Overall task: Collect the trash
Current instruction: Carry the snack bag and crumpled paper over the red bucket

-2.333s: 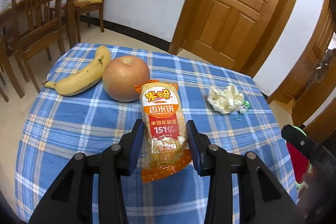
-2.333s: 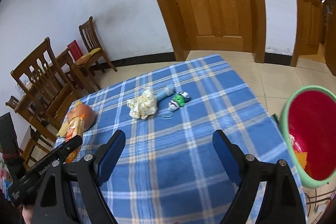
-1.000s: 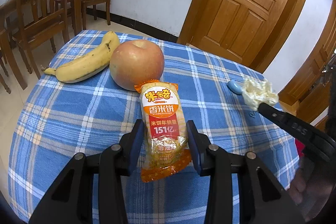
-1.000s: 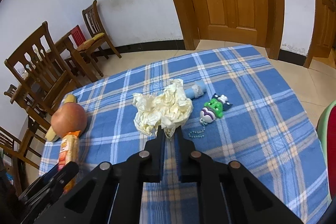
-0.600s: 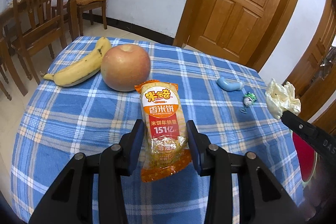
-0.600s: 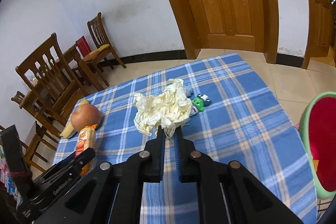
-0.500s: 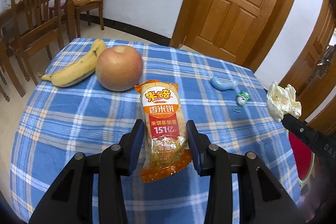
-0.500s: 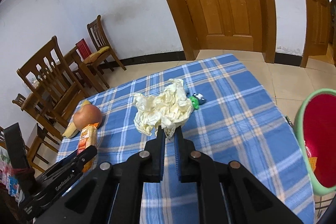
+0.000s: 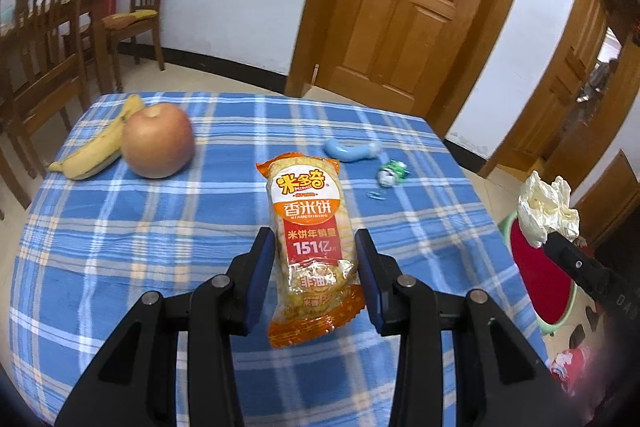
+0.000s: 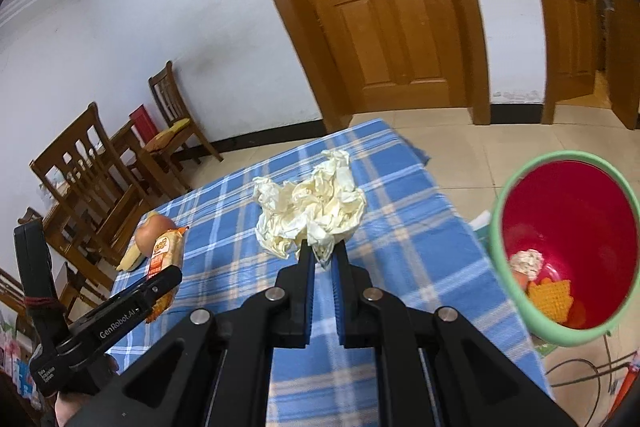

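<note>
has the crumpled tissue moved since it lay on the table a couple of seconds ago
Yes. The crumpled tissue, pinched in the right gripper, has left the tablecloth and been carried toward the red bin.

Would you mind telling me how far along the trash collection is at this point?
Some scraps already lie in the red bin. In hand: the right gripper is shut on the crumpled tissue, and the left gripper clamps the rice cracker packet; neither is over the bin yet. The banana, apple, blue item and small green toy remain on the table.
</note>
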The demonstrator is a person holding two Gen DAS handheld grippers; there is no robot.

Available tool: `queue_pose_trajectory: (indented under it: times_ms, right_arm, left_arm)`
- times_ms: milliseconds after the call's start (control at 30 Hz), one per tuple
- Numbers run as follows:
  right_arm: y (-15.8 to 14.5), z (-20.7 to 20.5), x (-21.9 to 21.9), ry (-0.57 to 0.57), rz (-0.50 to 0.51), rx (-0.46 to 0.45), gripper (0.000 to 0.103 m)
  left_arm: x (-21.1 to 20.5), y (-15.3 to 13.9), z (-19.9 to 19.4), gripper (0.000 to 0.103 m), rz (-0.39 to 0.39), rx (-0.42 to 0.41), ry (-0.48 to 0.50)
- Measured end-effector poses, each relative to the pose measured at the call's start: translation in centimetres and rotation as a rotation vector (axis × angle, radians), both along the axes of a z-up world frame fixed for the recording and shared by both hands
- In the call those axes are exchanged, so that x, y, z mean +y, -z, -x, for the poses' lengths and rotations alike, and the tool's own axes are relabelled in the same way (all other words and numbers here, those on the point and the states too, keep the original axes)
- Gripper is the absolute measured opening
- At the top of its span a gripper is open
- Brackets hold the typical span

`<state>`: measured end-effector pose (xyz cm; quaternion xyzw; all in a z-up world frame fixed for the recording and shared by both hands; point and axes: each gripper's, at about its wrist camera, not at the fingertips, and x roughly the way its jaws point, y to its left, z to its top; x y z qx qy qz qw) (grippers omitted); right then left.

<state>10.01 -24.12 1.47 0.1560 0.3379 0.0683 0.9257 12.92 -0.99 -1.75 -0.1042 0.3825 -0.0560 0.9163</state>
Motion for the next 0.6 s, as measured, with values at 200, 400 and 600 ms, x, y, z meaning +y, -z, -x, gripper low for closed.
queue_pose_trajectory:
  times_ms: [200,400,600]
  right_arm:
    - [0.1,1.7,-2.8,0.063,-0.01,-0.007,0.01]
    - [0.5,3.1,-5.3,0.125,-0.017,-0.004,0.01]
    - [1.3,4.1,-8.1,0.206,-0.027,0.021,0.01]
  left_arm:
    - [-3.2,-0.6,-0.1,0.041,0.009,0.005,0.078]
    - [-5.8,-1.0,-0.6,0.041,0.013,0.015,0.158]
    - [-8.4,-1.3,-1.1,0.041,0.023,0.023,0.225]
